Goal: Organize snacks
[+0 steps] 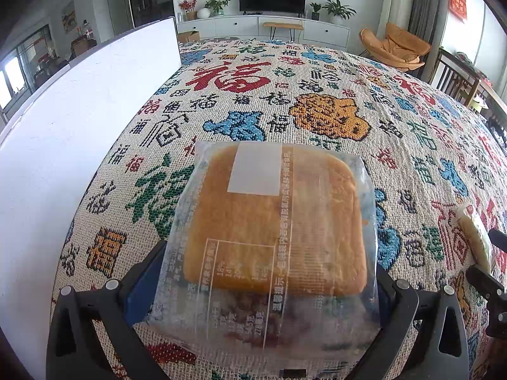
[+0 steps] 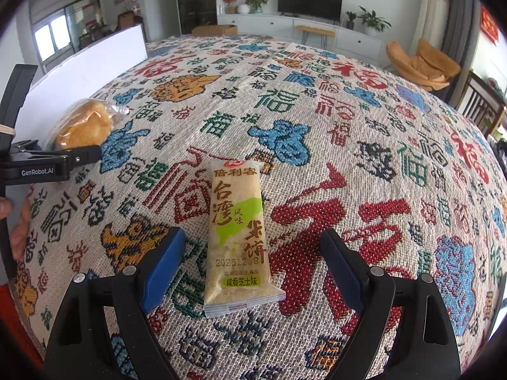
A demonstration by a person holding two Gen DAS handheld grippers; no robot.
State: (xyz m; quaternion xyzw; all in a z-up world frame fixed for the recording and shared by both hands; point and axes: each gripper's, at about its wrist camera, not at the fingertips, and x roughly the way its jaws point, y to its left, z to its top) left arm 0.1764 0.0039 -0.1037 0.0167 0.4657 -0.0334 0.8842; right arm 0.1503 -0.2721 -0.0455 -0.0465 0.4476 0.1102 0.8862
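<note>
My left gripper (image 1: 269, 288) is shut on a clear-wrapped square yellow cake (image 1: 275, 221), its fingers pressing both side edges of the wrapper above the patterned cloth. The same cake (image 2: 84, 125) and the left gripper (image 2: 79, 155) show at the left of the right wrist view. My right gripper (image 2: 253, 262) is open, its blue pads either side of a long yellow-green rice cracker packet (image 2: 237, 237) that lies flat on the cloth. The packet also shows at the right edge of the left wrist view (image 1: 477, 237).
A woven tablecloth (image 2: 348, 145) with coloured characters covers the table. A white upright board (image 1: 79, 126) stands along the left edge. Beyond the table are a TV cabinet (image 1: 272, 28), plants and an orange chair (image 1: 399, 47).
</note>
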